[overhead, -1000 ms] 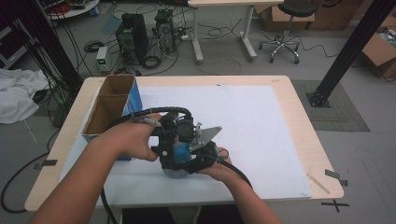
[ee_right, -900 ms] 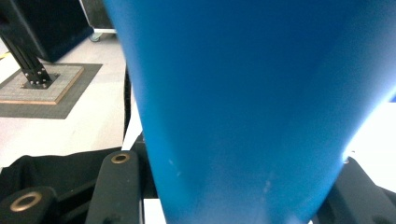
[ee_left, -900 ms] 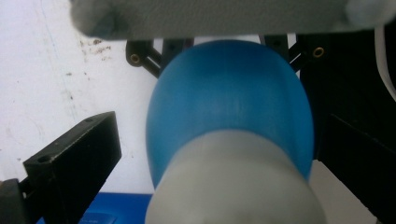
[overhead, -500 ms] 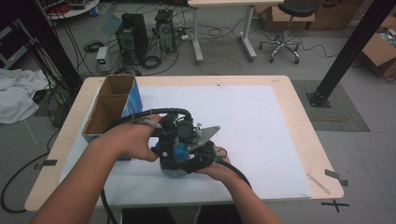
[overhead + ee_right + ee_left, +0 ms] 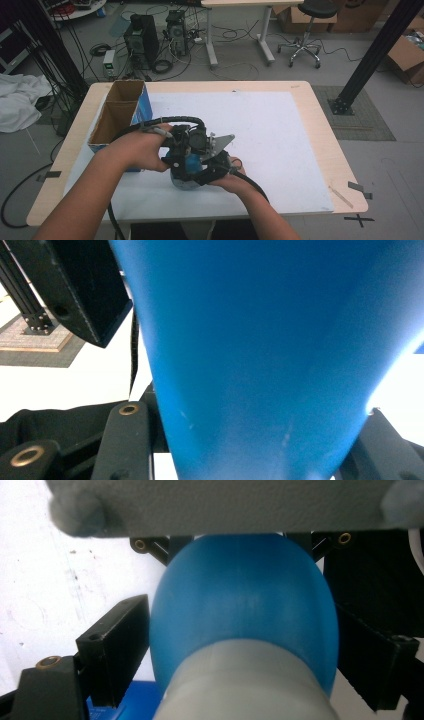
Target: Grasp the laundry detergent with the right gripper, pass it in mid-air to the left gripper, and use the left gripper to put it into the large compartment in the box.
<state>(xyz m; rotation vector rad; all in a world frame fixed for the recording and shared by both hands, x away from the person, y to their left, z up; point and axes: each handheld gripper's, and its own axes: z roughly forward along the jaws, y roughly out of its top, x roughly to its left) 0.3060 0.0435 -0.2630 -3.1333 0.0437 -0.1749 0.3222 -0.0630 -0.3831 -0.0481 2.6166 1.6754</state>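
Observation:
A blue rounded object [image 5: 183,166] with a pale grey end sits between both grippers near the table's front middle. My left gripper [image 5: 186,145] comes from the left. In the left gripper view its jaws have just been closing, and they now lie against both sides of the blue bulge [image 5: 245,610], with the grey end [image 5: 245,685] nearest the camera. My right gripper [image 5: 212,167] reaches in from the front right and is shut on the same object. The blue body [image 5: 270,340] stands close in the right gripper view, narrowing down between the jaws.
An open cardboard box [image 5: 116,114] with a blue side stands at the table's left, close to my left forearm. A white sheet [image 5: 265,130] covers most of the tabletop. A black post's foot [image 5: 344,106] stands on the floor beyond the right edge.

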